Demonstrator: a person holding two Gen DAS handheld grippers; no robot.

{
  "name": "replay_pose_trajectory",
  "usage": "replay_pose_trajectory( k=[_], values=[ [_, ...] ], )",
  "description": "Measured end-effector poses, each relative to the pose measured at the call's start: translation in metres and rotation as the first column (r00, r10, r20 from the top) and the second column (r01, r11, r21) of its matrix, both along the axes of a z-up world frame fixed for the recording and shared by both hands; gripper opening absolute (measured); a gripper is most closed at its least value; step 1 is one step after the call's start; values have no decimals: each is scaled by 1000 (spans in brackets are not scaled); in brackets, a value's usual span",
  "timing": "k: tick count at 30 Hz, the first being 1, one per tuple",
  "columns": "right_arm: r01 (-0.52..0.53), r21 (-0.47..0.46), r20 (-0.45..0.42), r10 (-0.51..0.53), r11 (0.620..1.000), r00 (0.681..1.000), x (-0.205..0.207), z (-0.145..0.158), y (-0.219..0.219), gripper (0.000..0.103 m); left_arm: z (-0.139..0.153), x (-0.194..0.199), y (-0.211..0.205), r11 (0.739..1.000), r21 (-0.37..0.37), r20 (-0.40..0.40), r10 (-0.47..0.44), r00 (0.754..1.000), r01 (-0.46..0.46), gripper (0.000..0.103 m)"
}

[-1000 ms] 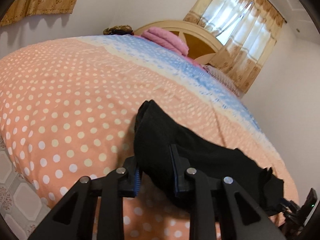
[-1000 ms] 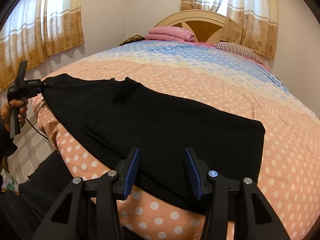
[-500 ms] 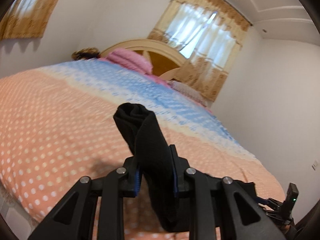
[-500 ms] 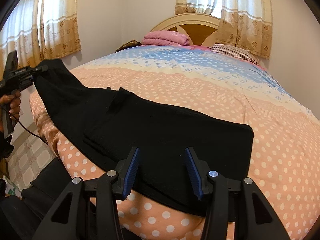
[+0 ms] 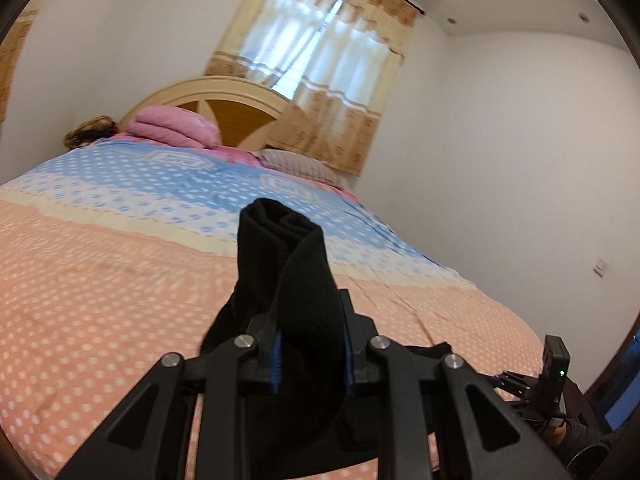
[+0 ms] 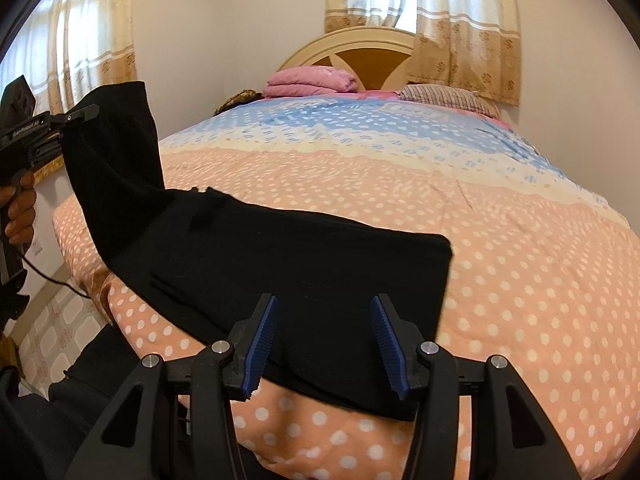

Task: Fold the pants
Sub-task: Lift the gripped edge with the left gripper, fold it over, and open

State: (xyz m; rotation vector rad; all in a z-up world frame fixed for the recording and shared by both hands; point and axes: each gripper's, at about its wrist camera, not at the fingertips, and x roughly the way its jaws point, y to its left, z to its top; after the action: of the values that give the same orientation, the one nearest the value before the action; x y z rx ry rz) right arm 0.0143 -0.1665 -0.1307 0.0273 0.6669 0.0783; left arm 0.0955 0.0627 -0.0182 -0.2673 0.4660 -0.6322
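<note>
The black pants (image 6: pixel 320 248) lie across the near edge of the dotted orange bed cover (image 6: pixel 520 280). Their left end is lifted off the bed, and my left gripper (image 6: pixel 80 114) is shut on it. In the left wrist view that end (image 5: pixel 280 248) stands up bunched between the left gripper (image 5: pixel 310 320) pads. My right gripper (image 6: pixel 324 304) hovers open just above the flat right part of the pants, with nothing pinched between its blue pads. The cloth under the lifted end sags down to the bed.
A folded pink blanket (image 6: pixel 312 80) and a striped pillow (image 6: pixel 444 96) lie by the wooden headboard (image 6: pixel 372 48). A hand (image 6: pixel 20 208) holds the left gripper over the tiled floor (image 6: pixel 44 340). A white wall (image 5: pixel 520 160) runs along the bed's far side.
The left gripper has risen and rolled, lifting its end of the pants off the bed. The right gripper has shifted slightly over the flat part and stays open.
</note>
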Motion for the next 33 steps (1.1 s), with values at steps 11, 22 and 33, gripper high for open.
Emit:
replay_pose_trajectory(
  k=[11, 22, 33],
  values=[
    [129, 92, -21, -127, 987, 992, -3, 1, -52, 53, 33, -23, -75, 986, 17, 45, -169, 985, 169, 23],
    [267, 150, -40, -264, 952, 964, -11, -3, -100, 55, 13, -27, -156, 942, 97, -35, -318, 947, 320, 23],
    [280, 184, -60, -274, 942, 960, -9, -11, -106, 56, -38, -31, -221, 908, 188, -133, -355, 925, 375, 23]
  ],
)
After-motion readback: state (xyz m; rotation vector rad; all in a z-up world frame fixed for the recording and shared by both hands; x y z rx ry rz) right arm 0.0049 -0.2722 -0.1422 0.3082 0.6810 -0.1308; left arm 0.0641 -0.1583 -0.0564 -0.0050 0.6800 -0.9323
